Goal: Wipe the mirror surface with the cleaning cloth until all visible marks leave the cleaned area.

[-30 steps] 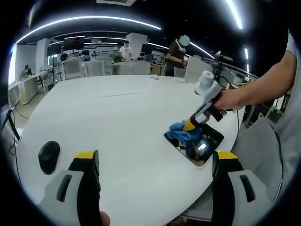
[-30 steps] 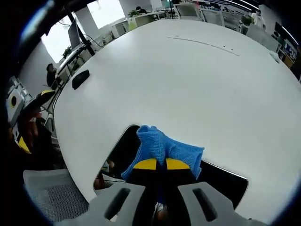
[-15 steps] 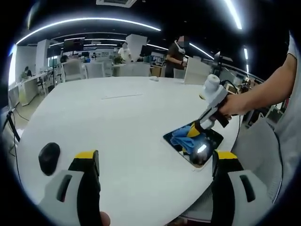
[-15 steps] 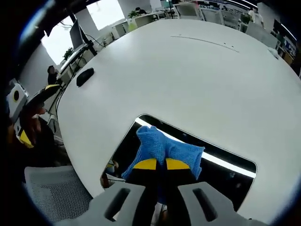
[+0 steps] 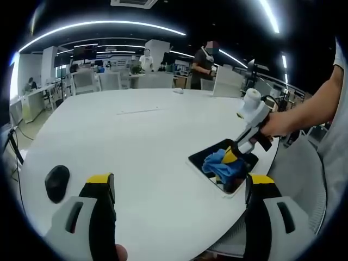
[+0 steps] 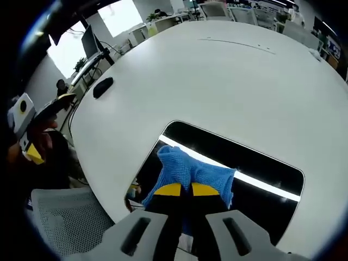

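Right gripper (image 6: 181,189) gripping the blue cloth (image 6: 191,169) between closed jaws, pressing it down on the mirror (image 6: 255,163), near the mirror's edge closest to the camera in the right gripper view

Mirror lying flat on the white desk (image 6: 228,81), close to the desk's rim, reflecting a bright strip of ceiling light just beyond the cloth

In the left gripper view, right gripper (image 5: 232,156) reaching down from the right side, held by a person's hand (image 5: 274,126), yellow tips sitting in the cloth (image 5: 222,164) on the mirror (image 5: 209,155); cloth covering the middle part of the mirror, dark glass showing around it

Left gripper (image 5: 179,187) staying apart from the mirror, jaws standing wide open with nothing between them, hovering over the near part of the desk (image 5: 136,136)

Black mouse (image 5: 56,182) lying on the desk to the left, just beyond the left jaw, well apart from the mirror; same mouse (image 6: 103,87) showing far on the desk in the right gripper view

In the right gripper view, left gripper (image 6: 38,128) appearing at the left border beside the desk's rim; mesh chair (image 6: 70,217) standing below the rim

Marks on the glass too small to tell

Office desks, chairs and several people standing in the background behind the desk
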### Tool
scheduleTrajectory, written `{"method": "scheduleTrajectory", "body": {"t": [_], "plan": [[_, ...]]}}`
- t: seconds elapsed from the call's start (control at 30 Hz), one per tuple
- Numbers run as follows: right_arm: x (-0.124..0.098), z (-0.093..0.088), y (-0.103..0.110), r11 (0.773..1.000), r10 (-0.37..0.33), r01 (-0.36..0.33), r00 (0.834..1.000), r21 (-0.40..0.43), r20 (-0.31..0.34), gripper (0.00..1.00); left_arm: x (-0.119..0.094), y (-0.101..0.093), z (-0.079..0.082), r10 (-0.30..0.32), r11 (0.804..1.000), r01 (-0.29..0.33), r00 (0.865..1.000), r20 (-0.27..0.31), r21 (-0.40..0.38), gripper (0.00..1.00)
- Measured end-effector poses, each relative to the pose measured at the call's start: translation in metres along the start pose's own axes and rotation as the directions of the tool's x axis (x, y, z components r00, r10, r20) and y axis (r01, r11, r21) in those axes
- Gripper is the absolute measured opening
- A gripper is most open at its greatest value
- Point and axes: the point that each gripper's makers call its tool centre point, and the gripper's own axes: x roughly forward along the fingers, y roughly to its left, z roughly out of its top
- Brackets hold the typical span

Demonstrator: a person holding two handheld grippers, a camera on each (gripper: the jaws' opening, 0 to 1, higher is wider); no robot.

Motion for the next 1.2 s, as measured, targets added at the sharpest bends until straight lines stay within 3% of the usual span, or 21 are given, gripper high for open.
{"method": "scheduleTrajectory", "body": {"t": [1.2], "plan": [[-0.018,-0.053,0.034,0.997,0.078,-0.077,0.995,0.018,-0.054,0.0,0.002,-0.012,0.003,-0.013,1.0,0.013,1.0,-0.006,0.023,0.99]]}}
